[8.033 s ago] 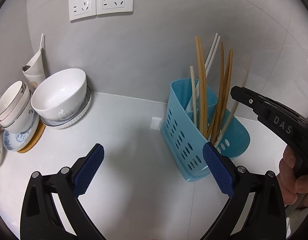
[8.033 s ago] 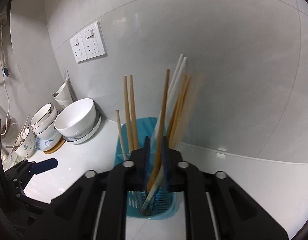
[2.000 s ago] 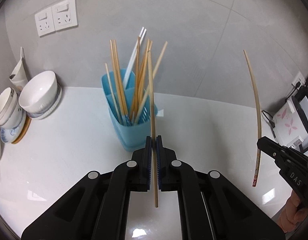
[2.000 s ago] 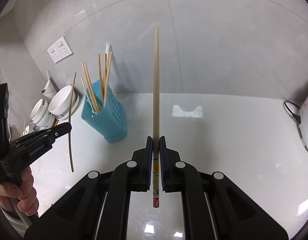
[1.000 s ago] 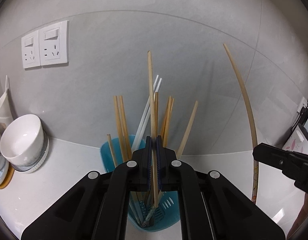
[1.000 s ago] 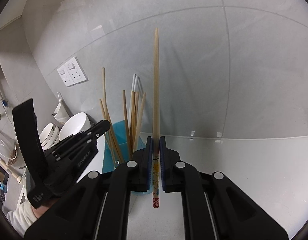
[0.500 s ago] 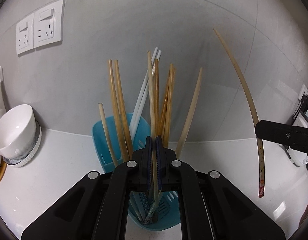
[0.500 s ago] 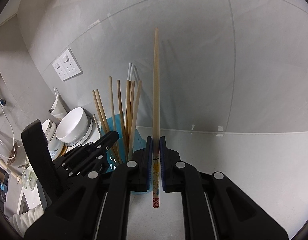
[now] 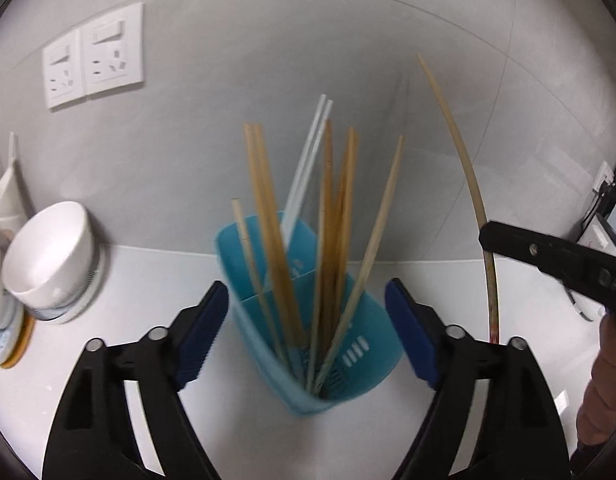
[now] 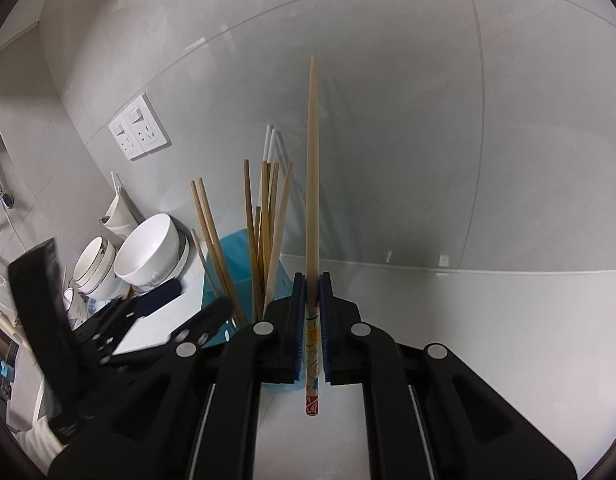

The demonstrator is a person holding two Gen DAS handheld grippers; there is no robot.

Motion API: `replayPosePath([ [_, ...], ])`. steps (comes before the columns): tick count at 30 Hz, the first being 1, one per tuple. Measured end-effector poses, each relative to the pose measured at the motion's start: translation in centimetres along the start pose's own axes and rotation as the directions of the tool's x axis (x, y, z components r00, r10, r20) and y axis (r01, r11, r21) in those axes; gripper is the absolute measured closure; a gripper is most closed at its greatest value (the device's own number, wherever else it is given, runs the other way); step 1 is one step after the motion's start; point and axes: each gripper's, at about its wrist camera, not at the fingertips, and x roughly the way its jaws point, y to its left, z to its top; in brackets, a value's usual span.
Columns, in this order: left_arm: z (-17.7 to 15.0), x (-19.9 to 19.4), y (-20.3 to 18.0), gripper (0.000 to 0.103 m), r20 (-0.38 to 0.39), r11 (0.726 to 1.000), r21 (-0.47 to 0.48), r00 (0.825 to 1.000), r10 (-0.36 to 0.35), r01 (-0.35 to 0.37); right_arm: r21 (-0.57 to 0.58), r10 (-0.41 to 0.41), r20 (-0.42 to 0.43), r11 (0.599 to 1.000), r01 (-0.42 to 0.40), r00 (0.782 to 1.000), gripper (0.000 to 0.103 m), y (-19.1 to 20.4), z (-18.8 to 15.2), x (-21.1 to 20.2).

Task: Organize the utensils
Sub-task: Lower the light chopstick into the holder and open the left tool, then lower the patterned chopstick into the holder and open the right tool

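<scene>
A blue perforated holder (image 9: 360, 344) stands on the white counter with several wooden and two white chopsticks (image 9: 263, 216) upright in it. My left gripper (image 9: 305, 292) hovers just over the holder. Its jaws are opening, and the blue pads sit wide on either side of the holder's sticks without pressing any of them. In the right wrist view my left gripper (image 10: 191, 304) sits left of the holder (image 10: 231, 252). My right gripper (image 10: 312, 280) is shut on a pale chopstick (image 10: 312, 160) with a patterned lower end, held upright to the right of the holder. The left wrist view shows this chopstick (image 9: 468, 184) too.
A white bowl (image 9: 47, 256) on a plate rack and stacked bowls (image 10: 93, 268) stand at the left by the grey wall. Two wall sockets (image 9: 93, 54) hang above them. A person's hand (image 9: 604, 392) grips the right tool. White counter (image 10: 488, 320) stretches to the right.
My left jaws have swung apart and let go of the wooden chopstick, which now stands among the others in the holder. The right gripper keeps its chopstick and has barely moved.
</scene>
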Motion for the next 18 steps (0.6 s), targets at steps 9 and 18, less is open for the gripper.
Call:
replayPosePath([
  [9, -0.2, -2.3, 2.1, 0.006, -0.020, 0.995, -0.026, 0.995, 0.097, -0.097, -0.017, 0.014, 0.059, 1.000, -0.013, 0.998, 0.097, 2.1, 0.7, 0.7],
  [18, -1.1, -2.9, 4.4, 0.006, -0.055, 0.990, -0.057, 0.991, 0.123, -0.126, -0.044, 0.081, 0.152, 0.996, -0.075, 0.985, 0.097, 4.7, 0.2, 1.6],
])
